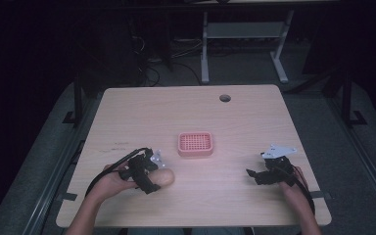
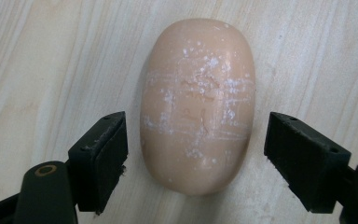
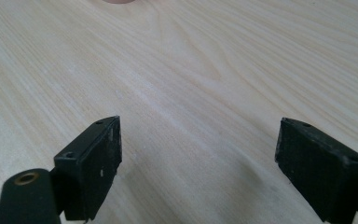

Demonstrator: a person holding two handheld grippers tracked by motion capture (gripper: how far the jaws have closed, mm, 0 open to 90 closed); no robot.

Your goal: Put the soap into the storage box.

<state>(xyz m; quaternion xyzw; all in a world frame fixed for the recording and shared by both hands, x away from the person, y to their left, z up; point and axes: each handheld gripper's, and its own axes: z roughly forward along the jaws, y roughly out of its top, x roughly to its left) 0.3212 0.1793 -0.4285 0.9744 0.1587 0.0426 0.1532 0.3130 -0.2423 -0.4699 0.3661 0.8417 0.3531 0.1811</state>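
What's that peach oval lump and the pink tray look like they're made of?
The oval lump looks like a bar of soap: matte, waxy, with white scuffs and chalky specks. The pink tray is probably moulded plastic, judging by its even colour and grid of holes.

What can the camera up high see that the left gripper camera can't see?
The high view alone takes in the pink soap dish, the right gripper with open fingers, the round hole in the table and the person's forearms. The left gripper view alone reveals white scratchy marks across the soap's top and small gaps between the soap and each finger. Both show the peach soap bar lying on the wooden table between the left gripper's open fingers.
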